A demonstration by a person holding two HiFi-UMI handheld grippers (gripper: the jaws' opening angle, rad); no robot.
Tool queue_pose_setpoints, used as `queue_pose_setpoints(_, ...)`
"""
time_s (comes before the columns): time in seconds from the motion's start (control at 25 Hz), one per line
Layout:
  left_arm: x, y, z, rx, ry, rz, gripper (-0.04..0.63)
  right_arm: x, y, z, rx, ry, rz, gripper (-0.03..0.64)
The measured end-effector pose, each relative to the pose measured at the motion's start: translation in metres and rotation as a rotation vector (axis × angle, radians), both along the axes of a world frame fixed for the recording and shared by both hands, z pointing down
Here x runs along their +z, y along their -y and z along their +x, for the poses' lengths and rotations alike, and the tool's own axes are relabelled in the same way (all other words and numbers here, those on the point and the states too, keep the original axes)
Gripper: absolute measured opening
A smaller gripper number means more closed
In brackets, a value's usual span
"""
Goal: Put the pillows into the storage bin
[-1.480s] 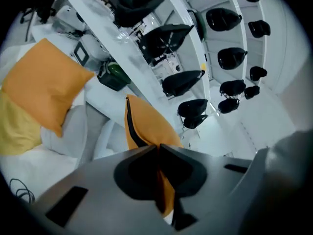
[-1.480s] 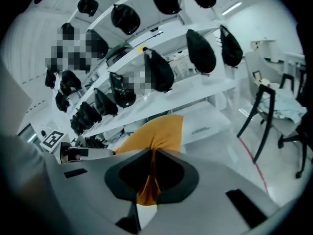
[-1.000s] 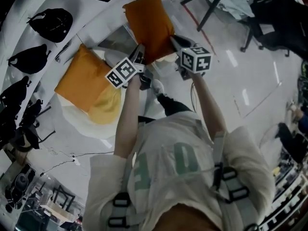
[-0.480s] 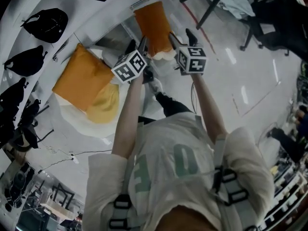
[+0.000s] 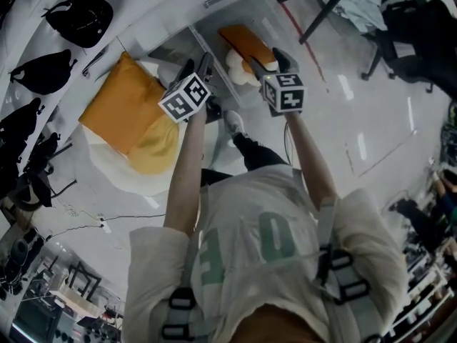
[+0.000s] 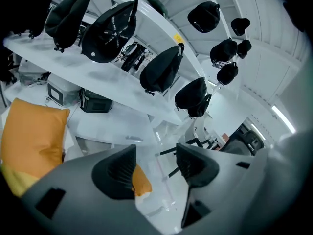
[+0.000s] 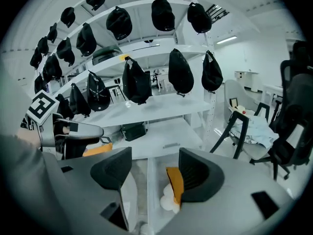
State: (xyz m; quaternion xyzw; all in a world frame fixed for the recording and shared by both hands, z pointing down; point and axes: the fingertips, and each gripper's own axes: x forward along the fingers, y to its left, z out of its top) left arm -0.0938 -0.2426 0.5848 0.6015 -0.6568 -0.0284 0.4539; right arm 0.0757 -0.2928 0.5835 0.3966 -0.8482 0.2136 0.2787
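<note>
**Head view.** The person leans over a clear storage bin (image 5: 211, 40) at 12 o'clock, both arms stretched toward it. The left hand-held gripper (image 5: 198, 66) and the right hand-held gripper (image 5: 266, 60) sit side by side over the bin's near side. Each has its jaws wide apart and grips nothing, and both pairs have just opened. An orange pillow (image 5: 246, 41) lies inside the bin toward 1 o'clock, with a white lump (image 5: 234, 61) touching its near end. At 10 o'clock a second orange pillow (image 5: 121, 113) rests on a yellow pillow (image 5: 156, 152), and both rest on a white cushion (image 5: 114, 177). Black caps (image 5: 78, 16) sit on a white shelf (image 5: 153, 16) at 11 o'clock.

**Left gripper view.** The left hand-held gripper (image 6: 155, 166) has its pads spread, with only the bin's clear wall showing in the gap. A corner of the orange pillow (image 6: 141, 180) peeks out just beside the pad at 7 o'clock. The second orange pillow (image 6: 29, 136) is at 9 o'clock, and black caps (image 6: 110, 31) hang at 11 o'clock.

**Right gripper view.** The right hand-held gripper (image 7: 154, 173) is also wide open and empty. The orange pillow (image 7: 175, 182) stands on edge in the bin below, close to the pad at 5 o'clock, with the white lump (image 7: 168, 199) under it. A black chair (image 7: 293, 121) is at 3 o'clock.
</note>
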Motion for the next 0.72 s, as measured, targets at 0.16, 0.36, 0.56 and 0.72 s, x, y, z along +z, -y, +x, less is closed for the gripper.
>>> queue_pose_setpoints(0.16,-0.001,-0.023,-0.014,-0.046,0.007,0.002,0.239,-0.002,-0.014,-0.019,-0.048,0.016,0.005,0.273)
queue_pose_setpoints(0.36,0.001,-0.069,-0.051,-0.132,0.045,-0.009,0.239,-0.001,-0.039,-0.054,-0.134,0.036,-0.005,0.273)
queue_pose_setpoints(0.56,0.018,-0.151,-0.136,-0.279,0.100,-0.051,0.239,0.008,-0.085,-0.131,-0.245,0.068,-0.023,0.273)
queue_pose_setpoints(0.72,0.049,-0.227,-0.214,-0.373,0.146,-0.095,0.239,0.036,-0.140,-0.204,-0.432,-0.019,0.034,0.273)
